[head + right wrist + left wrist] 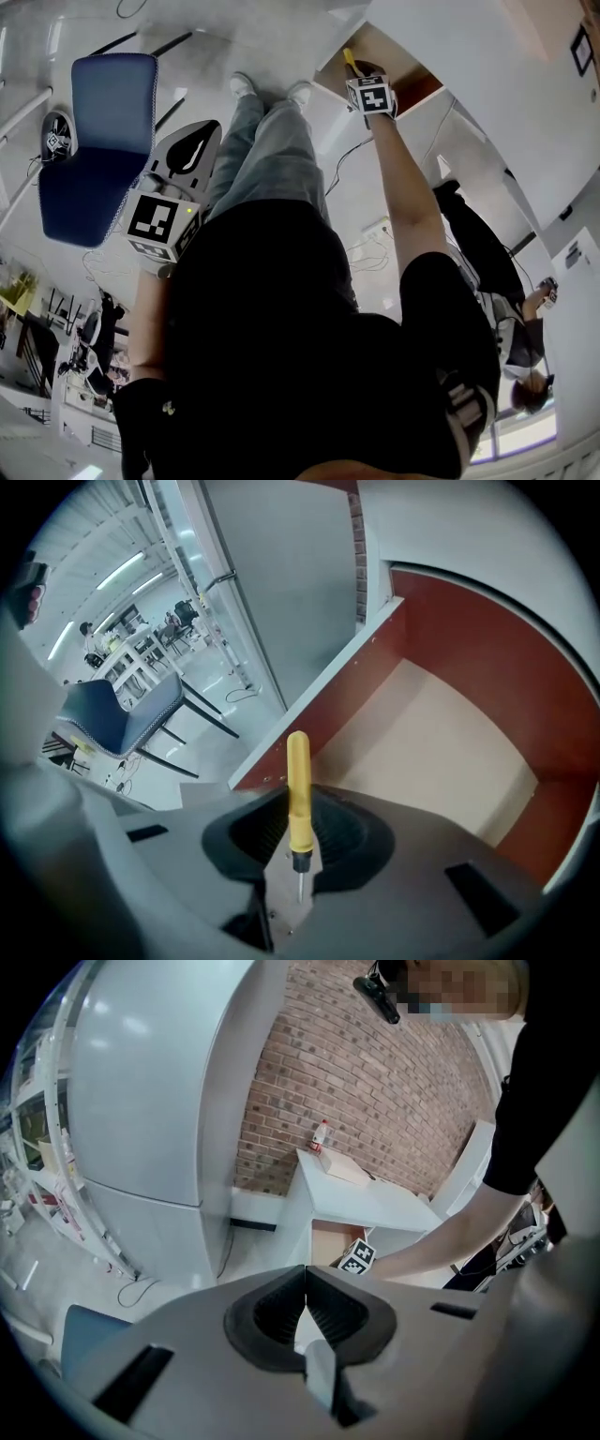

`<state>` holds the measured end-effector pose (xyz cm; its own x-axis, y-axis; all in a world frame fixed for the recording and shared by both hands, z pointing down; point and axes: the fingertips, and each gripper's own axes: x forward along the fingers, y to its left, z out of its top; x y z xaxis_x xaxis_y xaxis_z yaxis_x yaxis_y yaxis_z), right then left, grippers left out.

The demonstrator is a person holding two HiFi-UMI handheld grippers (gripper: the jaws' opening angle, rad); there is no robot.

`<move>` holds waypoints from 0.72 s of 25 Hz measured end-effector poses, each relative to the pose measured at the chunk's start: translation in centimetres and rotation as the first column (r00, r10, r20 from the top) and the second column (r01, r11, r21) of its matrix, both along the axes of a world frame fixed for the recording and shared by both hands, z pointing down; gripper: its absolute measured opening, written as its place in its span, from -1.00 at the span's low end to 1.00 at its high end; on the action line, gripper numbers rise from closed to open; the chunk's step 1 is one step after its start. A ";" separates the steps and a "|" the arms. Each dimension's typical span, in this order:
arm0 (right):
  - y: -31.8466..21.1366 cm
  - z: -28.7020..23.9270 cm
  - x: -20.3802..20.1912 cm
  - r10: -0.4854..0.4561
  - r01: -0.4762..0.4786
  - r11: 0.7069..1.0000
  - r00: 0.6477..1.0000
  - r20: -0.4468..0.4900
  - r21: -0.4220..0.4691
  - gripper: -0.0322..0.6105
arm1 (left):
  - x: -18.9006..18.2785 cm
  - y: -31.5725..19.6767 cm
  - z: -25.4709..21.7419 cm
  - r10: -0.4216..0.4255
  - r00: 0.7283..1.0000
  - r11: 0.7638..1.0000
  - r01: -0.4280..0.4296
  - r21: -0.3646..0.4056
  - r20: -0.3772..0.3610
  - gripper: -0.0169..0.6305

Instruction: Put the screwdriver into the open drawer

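The pale glossy floor (253, 37) bore a blue chair (98, 141), a loose cable (342, 157) and a white counter (375, 1206) with its drawer (384, 47) pulled open. On the counter stood a small red-capped bottle (322, 1134) beside a flat box (349, 1171).

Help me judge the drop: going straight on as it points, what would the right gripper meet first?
Probably the pale floor of the open drawer: the right gripper, shut on the screwdriver, points into it. The handle tip would touch first; depth is unclear.
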<state>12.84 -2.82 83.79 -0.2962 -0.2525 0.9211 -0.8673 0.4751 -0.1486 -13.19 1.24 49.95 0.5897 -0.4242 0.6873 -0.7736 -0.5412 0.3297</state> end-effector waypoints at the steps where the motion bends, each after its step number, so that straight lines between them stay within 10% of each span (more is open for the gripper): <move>1: -0.1 0.5 0.1 -0.007 0.007 1.000 1.000 -0.007 -0.006 -0.65 | -0.1 0.2 0.2 -0.005 1.000 1.000 0.005 -0.006 0.002 -0.93; 18: 0.2 6.4 -0.5 -0.018 0.010 0.992 0.998 -0.060 -0.129 -0.65 | -2.1 1.7 3.5 -0.079 0.997 0.995 0.080 -0.058 0.006 -0.93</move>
